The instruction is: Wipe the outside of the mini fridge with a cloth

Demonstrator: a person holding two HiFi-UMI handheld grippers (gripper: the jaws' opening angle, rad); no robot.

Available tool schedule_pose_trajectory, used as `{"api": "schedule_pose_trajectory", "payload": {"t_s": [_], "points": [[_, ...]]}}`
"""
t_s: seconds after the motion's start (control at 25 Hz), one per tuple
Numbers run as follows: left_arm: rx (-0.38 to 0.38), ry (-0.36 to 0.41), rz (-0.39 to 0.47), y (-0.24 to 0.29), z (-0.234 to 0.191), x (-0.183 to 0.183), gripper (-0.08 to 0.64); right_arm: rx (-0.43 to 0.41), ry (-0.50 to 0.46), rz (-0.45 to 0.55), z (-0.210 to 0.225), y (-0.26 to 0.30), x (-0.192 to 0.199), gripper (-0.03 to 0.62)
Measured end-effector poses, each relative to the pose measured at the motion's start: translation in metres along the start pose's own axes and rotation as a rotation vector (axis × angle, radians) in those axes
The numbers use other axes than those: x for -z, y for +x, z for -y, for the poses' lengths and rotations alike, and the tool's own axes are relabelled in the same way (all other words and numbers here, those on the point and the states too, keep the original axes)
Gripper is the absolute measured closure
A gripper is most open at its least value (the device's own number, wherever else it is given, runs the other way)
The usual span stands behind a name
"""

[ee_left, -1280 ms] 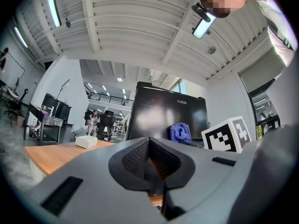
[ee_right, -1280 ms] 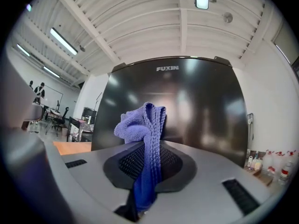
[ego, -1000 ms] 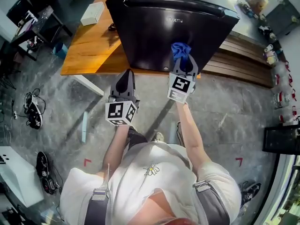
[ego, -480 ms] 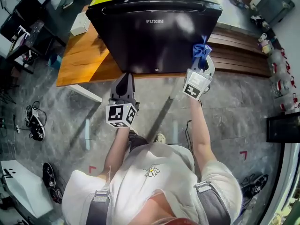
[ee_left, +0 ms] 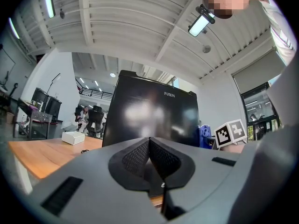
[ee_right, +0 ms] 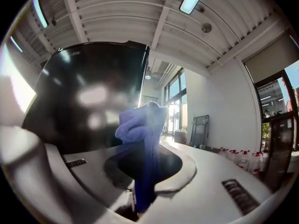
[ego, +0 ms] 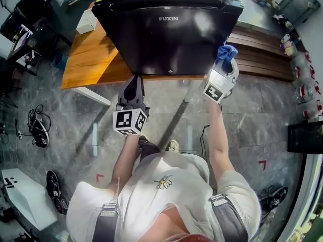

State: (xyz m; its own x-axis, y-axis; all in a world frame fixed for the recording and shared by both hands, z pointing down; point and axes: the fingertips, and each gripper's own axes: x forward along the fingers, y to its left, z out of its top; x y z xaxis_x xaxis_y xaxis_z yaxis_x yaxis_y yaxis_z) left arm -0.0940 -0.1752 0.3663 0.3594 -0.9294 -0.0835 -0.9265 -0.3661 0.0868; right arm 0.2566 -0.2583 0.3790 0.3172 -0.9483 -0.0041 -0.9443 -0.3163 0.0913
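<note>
The black mini fridge (ego: 169, 32) stands on a wooden table (ego: 88, 54); its glossy door (ee_left: 149, 120) faces me. My right gripper (ego: 225, 64) is shut on a blue cloth (ego: 226, 51), which sits at the door's lower right corner, by the fridge's right edge (ee_right: 142, 78). The bunched cloth (ee_right: 140, 125) sticks up from between the jaws in the right gripper view. My left gripper (ego: 134, 84) hangs shut and empty just below the door's bottom edge, left of centre, its black pads (ee_left: 140, 157) pressed together.
A white box (ego: 87, 21) lies on the table left of the fridge. Wooden slats (ego: 262, 54) run to the right. Cables and shoes (ego: 38, 127) lie on the grey floor at left. Several bottles (ee_right: 243, 160) stand far right.
My right gripper has carried the cloth rightward across the lower part of the door to its right corner. The left gripper has barely moved.
</note>
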Motion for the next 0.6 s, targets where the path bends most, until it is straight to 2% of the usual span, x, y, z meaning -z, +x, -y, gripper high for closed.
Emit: {"api": "schedule_pose_trajectory", "payload": {"t_s": [0.28,0.44,0.6], "points": [[-0.016,-0.002,0.000,-0.011,-0.010,-0.002,0.555,-0.008,0.058,-0.004,-0.004,-0.031,0.005,0.531],[-0.018,0.004,0.007,-0.014,-0.017,-0.004,0.555,-0.080,0.083,0.015,-0.030,-0.055,-0.001,0.531],[-0.035,-0.006,0.006,-0.027,-0.020,-0.002,0.555,-0.197,0.076,0.039,-0.078,-0.082,-0.010,0.531]]}}
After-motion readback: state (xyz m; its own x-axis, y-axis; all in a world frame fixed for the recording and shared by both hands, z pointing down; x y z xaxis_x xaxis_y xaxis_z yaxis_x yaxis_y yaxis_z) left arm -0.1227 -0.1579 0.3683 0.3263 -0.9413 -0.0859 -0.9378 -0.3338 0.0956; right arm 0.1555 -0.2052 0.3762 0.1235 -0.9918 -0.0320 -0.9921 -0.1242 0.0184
